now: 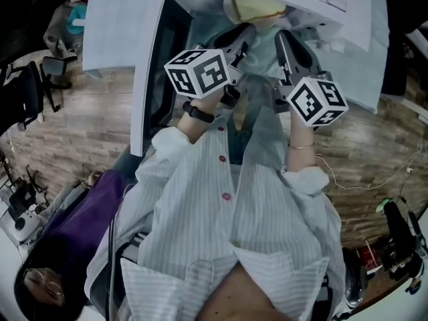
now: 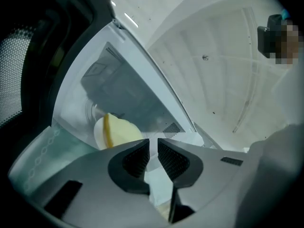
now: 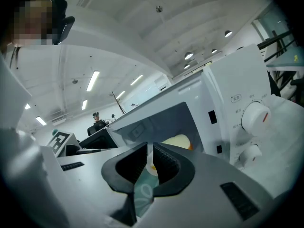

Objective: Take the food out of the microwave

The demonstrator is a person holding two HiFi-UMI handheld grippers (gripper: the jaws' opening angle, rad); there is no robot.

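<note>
One pale yellow food portion (image 2: 118,131) is sitting inside the single open microwave (image 3: 228,87). Two grippers are hovering near its opening: the left gripper (image 2: 153,150) is gaping narrowly, empty; the right gripper (image 3: 150,156) is closing on nothing.

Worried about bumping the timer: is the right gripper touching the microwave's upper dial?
Apart. Right gripper view: right gripper sits left of upper dial, white panel between.

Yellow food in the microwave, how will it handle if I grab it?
The yellow food looks rounded and domed, so it may slip out of a pinch. Its smooth pale surface hints at something soft, perhaps easily dented. It sits small within the microwave, so it is probably light.
</note>
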